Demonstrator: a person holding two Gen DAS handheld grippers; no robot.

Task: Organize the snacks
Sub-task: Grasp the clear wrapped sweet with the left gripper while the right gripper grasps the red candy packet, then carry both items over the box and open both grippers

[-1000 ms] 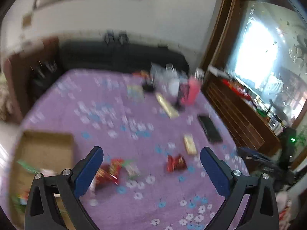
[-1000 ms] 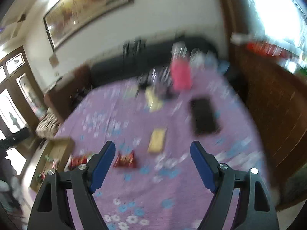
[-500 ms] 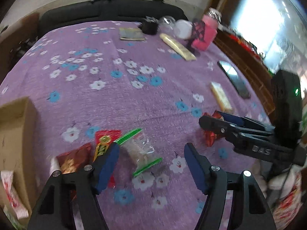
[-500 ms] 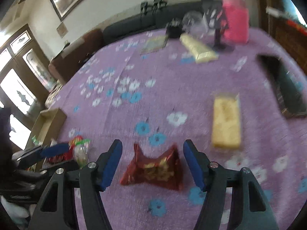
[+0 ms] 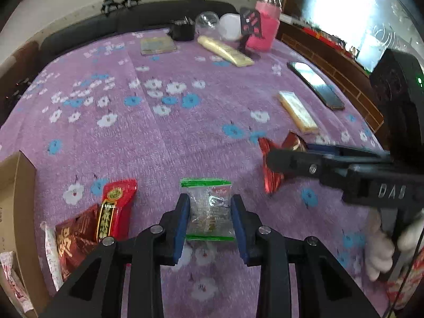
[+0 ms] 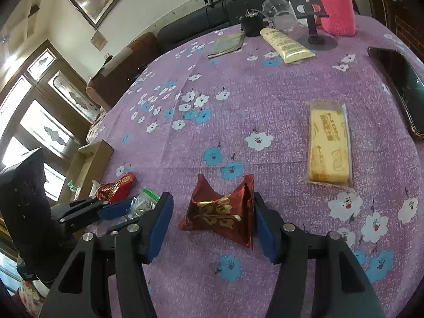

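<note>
My left gripper (image 5: 210, 209) is shut on a clear snack packet with green ends (image 5: 210, 209) lying on the purple flowered cloth (image 5: 159, 137). My right gripper (image 6: 212, 220) straddles a dark red foil snack (image 6: 220, 212); its right pad touches the snack, the left pad stands apart, so it is open. The red foil snack (image 5: 273, 169) and the right gripper also show in the left wrist view. A yellow wafer pack (image 6: 328, 143) lies to the right. Two red packets (image 5: 111, 209) lie beside the cardboard box (image 5: 16, 201) at the left.
At the far side stand a pink container (image 5: 262, 29), a yellow tube (image 5: 225, 51), a flat booklet (image 5: 157, 45), a black pot (image 5: 182, 30) and clear cups (image 5: 206, 21). A black phone (image 5: 315, 84) lies near the right edge. A dark sofa runs behind the table.
Both grippers have dropped to the cloth. The left has closed on the clear packet. The right has narrowed around the red foil snack.
</note>
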